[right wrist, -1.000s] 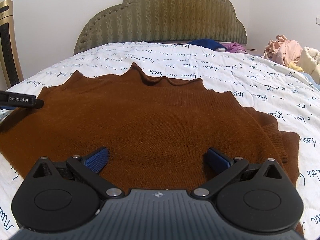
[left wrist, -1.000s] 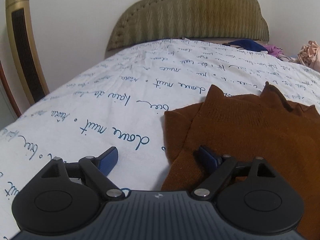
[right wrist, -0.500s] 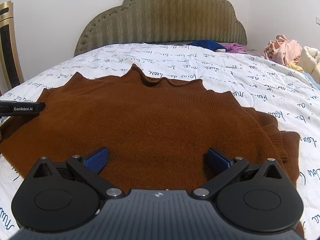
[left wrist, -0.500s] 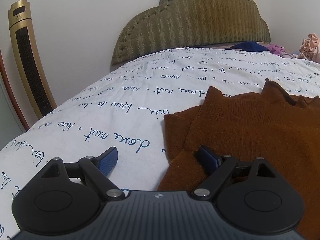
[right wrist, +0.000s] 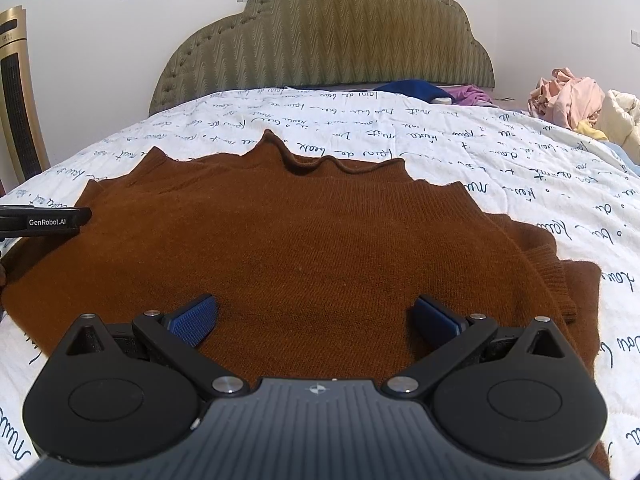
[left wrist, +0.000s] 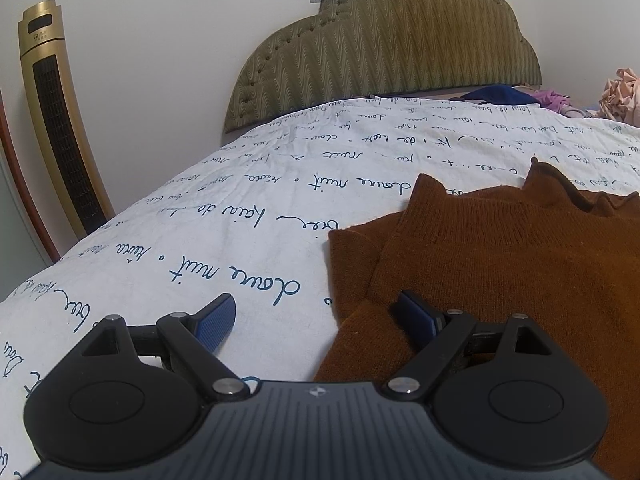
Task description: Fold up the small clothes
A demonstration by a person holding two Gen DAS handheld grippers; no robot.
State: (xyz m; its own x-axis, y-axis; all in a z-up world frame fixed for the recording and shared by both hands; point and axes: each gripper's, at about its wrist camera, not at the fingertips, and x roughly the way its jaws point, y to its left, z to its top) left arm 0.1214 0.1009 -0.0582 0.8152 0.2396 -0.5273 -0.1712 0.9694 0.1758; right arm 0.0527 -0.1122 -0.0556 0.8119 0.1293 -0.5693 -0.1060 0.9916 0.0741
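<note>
Left gripper (left wrist: pixel 318 320) spread wide, gripping nothing, straddling the near left edge of the brown sweater (right wrist: pixel 304 248); one pad over cloth, the other over the printed bedsheet (left wrist: pixel 224 216). Right gripper (right wrist: pixel 314 316) equally wide, empty, low over the sweater's near hem. Sweater lies flat mid-bed, sleeves apparently tucked in at both sides, collar far. Judgement: side folds done; hem-to-collar fold left. Headboard (right wrist: pixel 320 36) beyond.

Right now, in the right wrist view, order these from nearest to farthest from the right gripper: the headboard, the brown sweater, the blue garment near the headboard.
From the right gripper:
1. Brown sweater, directly under and ahead of the open fingers.
2. Blue garment, far end of the bed, slightly right.
3. Headboard, behind it, against the wall.
</note>
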